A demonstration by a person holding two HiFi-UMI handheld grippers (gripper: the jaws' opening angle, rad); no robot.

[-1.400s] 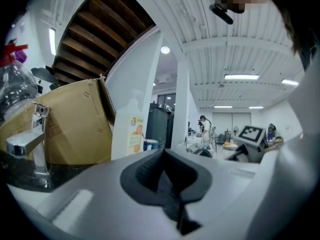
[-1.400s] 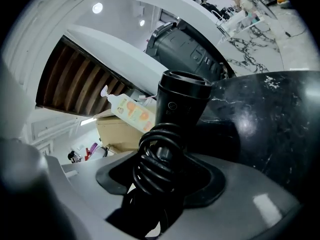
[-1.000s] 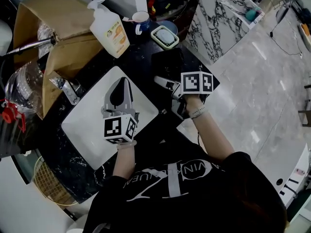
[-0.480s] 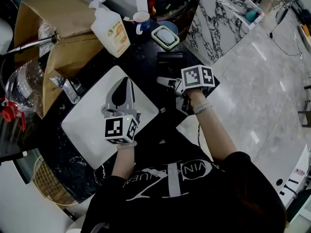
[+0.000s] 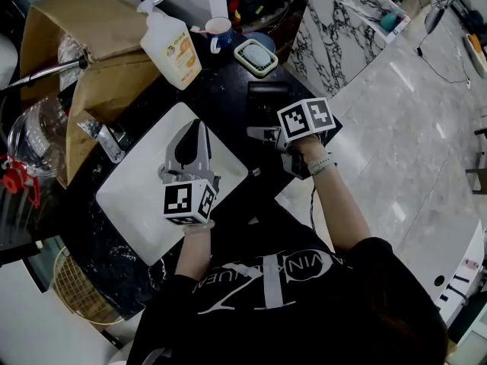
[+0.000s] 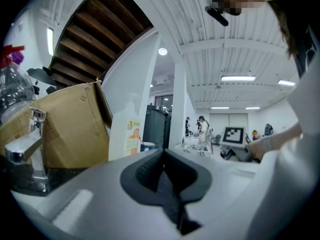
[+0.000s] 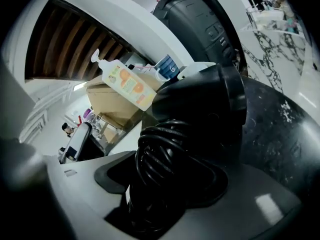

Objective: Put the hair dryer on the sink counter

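The black hair dryer (image 7: 200,101) lies on the dark sink counter (image 5: 228,90), and its coiled black cord (image 7: 170,169) sits between the jaws of my right gripper (image 7: 165,184). Those jaws are opening, and a gap shows beside the cord at the left pad. In the head view the right gripper (image 5: 264,146) is at the counter's right part, just below the hair dryer (image 5: 268,96). My left gripper (image 5: 192,131) hovers over the white sink basin (image 5: 137,196), its jaws shut with nothing in them (image 6: 164,156).
A pump soap bottle (image 5: 171,44), a cup (image 5: 222,30) and a soap dish (image 5: 257,57) stand at the back of the counter. A cardboard box (image 5: 84,44) and the faucet (image 5: 103,135) are on the left. Right of the right gripper the counter ends above the floor.
The right gripper has shifted slightly up and tilted, and the hair dryer now lies squarer on the counter ahead of it. The left gripper has stayed over the basin.
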